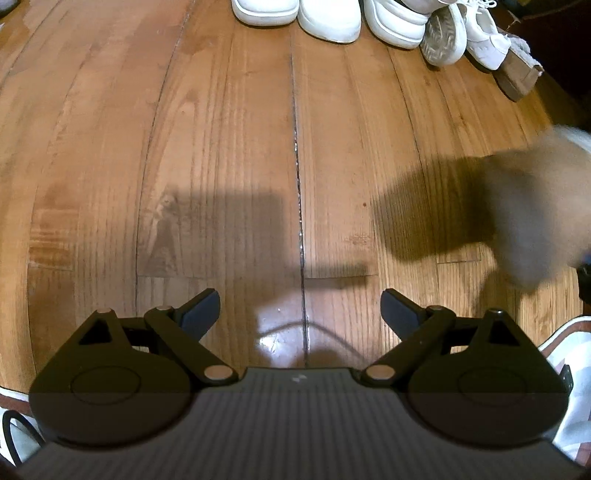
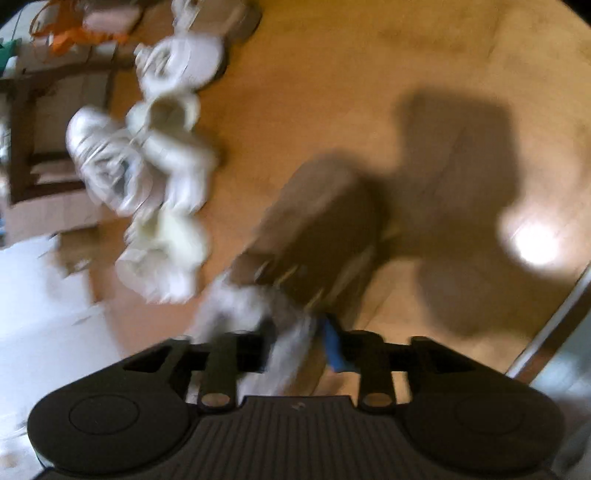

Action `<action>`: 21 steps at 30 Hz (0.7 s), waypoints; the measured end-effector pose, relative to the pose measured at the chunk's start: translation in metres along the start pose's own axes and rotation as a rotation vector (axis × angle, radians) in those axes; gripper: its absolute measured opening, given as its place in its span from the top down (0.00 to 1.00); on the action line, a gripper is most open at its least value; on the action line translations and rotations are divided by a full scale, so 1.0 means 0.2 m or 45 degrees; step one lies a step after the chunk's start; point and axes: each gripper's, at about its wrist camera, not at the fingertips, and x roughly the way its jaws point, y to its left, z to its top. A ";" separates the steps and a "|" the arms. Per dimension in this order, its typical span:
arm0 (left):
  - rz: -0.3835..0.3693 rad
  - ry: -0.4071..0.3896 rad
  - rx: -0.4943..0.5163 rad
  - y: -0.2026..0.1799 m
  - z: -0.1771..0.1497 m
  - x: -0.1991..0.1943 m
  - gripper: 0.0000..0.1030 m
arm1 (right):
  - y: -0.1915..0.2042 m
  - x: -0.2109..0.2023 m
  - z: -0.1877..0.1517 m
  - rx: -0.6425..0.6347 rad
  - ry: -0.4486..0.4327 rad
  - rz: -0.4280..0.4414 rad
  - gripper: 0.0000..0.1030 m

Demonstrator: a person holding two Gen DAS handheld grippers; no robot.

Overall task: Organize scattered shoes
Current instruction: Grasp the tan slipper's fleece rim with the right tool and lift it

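Note:
My left gripper (image 1: 299,306) points down at the bare wooden floor (image 1: 221,147), open, with nothing between its fingers. A row of white sneakers (image 1: 328,18) stands along the top edge, with one tipped on its side (image 1: 443,37) and a tan fleece-lined slipper (image 1: 517,77) beside it. At the right edge a matching tan slipper (image 1: 535,206) is a blur above its own shadow. In the right wrist view my right gripper (image 2: 299,339) is shut on that tan slipper (image 2: 317,221) at its fleecy collar. The white sneakers (image 2: 166,155) lie clustered to its left.
Cardboard boxes and a dark frame (image 2: 44,147) stand behind the sneakers, with an orange item (image 2: 66,37) at the top left. White material (image 2: 37,295) covers the floor at the lower left. A metal strip (image 2: 554,325) runs along the right. Patterned fabric (image 1: 572,369) shows at the lower right.

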 end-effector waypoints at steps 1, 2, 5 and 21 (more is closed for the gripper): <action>0.003 -0.001 -0.003 0.00 0.00 0.00 0.08 | 0.05 0.01 0.00 -0.103 0.048 0.028 0.53; 0.010 -0.005 -0.014 0.02 0.01 0.00 0.08 | 0.14 0.03 -0.02 -0.322 0.037 -0.037 0.53; 0.021 -0.006 -0.037 0.06 0.01 0.01 0.08 | 0.39 0.08 -0.11 -1.097 -0.030 -0.326 0.53; -0.031 0.008 0.006 0.05 -0.01 0.06 0.08 | 0.59 0.73 -0.36 -2.369 0.581 -0.680 0.26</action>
